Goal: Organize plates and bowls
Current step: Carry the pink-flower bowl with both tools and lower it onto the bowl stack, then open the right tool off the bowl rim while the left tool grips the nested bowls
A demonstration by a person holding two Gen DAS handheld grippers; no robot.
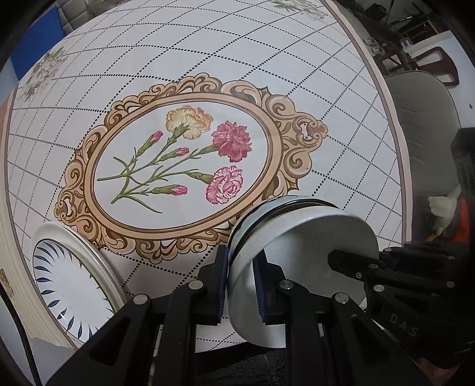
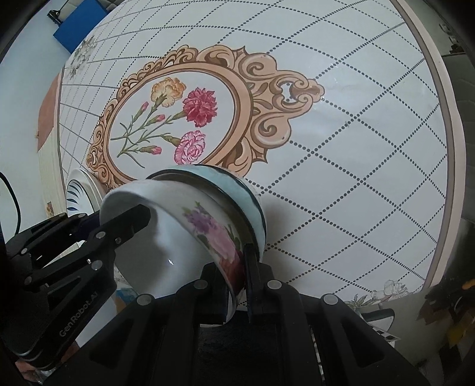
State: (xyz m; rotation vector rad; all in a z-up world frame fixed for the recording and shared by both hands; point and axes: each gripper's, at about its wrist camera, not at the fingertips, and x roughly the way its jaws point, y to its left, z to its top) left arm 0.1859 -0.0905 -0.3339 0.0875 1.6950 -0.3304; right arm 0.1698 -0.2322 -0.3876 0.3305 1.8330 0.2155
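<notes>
A white bowl with pink and purple flowers painted on its side (image 2: pixel 207 234) is held between both grippers, tilted on its side, nested against a pale blue bowl with a dark rim band (image 2: pixel 237 190). My left gripper (image 1: pixel 242 285) is shut on the bowl's rim (image 1: pixel 299 252). My right gripper (image 2: pixel 237 279) is shut on the opposite rim. Each gripper shows in the other's view, the right (image 1: pixel 356 267) and the left (image 2: pixel 118 228). A white plate with blue leaf marks (image 1: pixel 68 279) lies at the table's near left edge, also in the right wrist view (image 2: pixel 78 196).
The round table (image 1: pixel 326 104) has a white cloth with a dotted diamond grid and a framed carnation picture in the middle. A grey chair (image 1: pixel 421 133) stands past the right edge. A blue panel (image 2: pixel 80 26) is at the far left.
</notes>
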